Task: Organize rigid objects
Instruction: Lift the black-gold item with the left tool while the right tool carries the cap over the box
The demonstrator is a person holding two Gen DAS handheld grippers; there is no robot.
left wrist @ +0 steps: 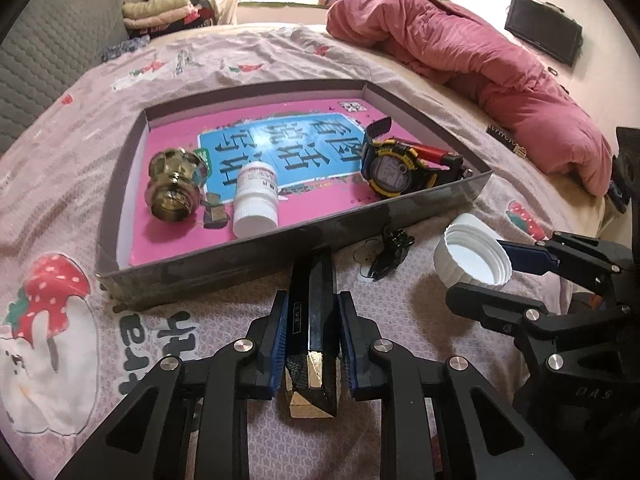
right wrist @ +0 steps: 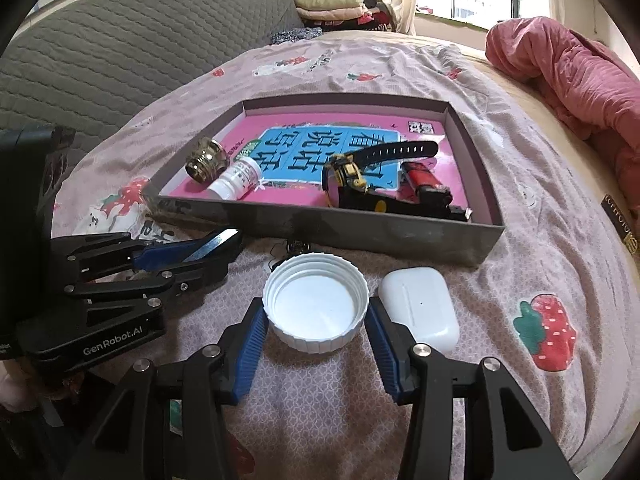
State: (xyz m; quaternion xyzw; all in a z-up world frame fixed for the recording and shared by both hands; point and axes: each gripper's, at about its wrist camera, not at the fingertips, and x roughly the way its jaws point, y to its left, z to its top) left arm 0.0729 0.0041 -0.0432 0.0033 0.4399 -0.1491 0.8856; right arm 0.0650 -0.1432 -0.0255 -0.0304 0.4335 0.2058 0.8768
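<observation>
The left gripper [left wrist: 313, 336] clamps a black bar [left wrist: 314, 300], its long axis pointing at the tray [left wrist: 280, 248] just ahead; the right gripper [right wrist: 316, 330] pinches a white cap [right wrist: 316, 306], equally near.

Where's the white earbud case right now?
In the right wrist view, the white earbud case lies on the bedspread outside the tray, in front of its near wall, just right of the white cap between the right gripper fingers.
</observation>
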